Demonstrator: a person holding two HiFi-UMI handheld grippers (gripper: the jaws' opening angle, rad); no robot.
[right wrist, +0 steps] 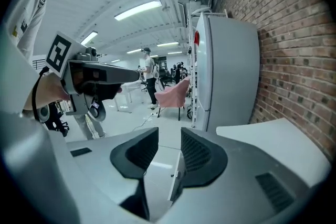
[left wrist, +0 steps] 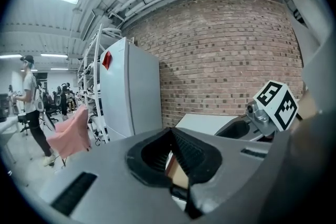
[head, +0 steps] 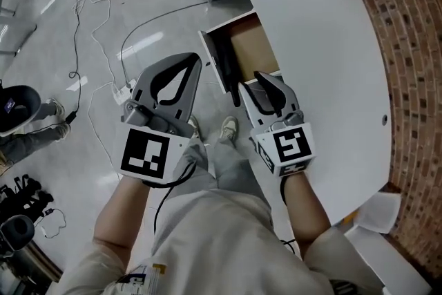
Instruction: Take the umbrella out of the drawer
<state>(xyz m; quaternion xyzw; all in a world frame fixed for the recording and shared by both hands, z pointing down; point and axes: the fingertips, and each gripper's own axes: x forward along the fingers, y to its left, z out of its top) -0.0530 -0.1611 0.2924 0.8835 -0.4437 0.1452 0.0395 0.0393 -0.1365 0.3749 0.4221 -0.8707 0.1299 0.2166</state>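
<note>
A person's right claw (head: 253,83), jaws parted and empty, is hovering at the open drawer (head: 252,45) of the white desk (head: 324,59), nearer than the closed left claw (head: 193,61) to what looks like the dark folded umbrella (head: 224,64), which is lying lengthwise against the drawer's front panel.

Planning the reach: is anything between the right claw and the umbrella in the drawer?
Nothing visible. The drawer stands open, the dark umbrella lies uncovered along its left side, and the open right claw hangs beside it.

The drawer (head: 252,48), at twelve o'clock from the right gripper (head: 248,79), runs under the tabletop (head: 324,65); a dark shape (head: 224,62) along its nine o'clock wall is too indistinct to name.
</note>
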